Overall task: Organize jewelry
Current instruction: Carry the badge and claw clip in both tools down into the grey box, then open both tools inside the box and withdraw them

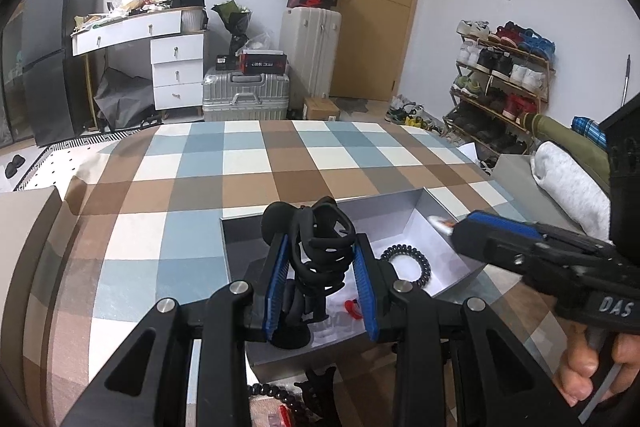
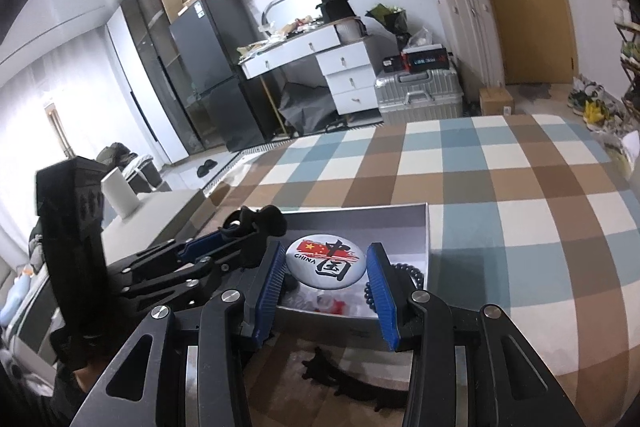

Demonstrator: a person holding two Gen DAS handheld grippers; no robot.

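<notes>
A grey open box point(image 1: 376, 203) sits on the checkered bed; it also shows in the right wrist view point(image 2: 424, 219). My left gripper point(image 1: 322, 267) is shut on a black hair claw clip point(image 1: 320, 247) and holds it over the box's left part. My right gripper point(image 2: 326, 273) is shut on a round white "CHINA" badge point(image 2: 324, 257) above the box. The right gripper shows in the left wrist view point(image 1: 444, 225) with the badge edge at its tip. A black coil hair tie point(image 1: 408, 265), a small red item point(image 1: 352, 307) and a dark bead bracelet point(image 2: 412, 273) lie inside the box.
Another black claw clip point(image 2: 344, 383) lies on the bed in front of the box, also in the left wrist view point(image 1: 316, 387), beside a string of black beads point(image 1: 276, 395). A grey low table point(image 1: 24, 219) stands to the left. Suitcases point(image 1: 246, 95) stand beyond the bed.
</notes>
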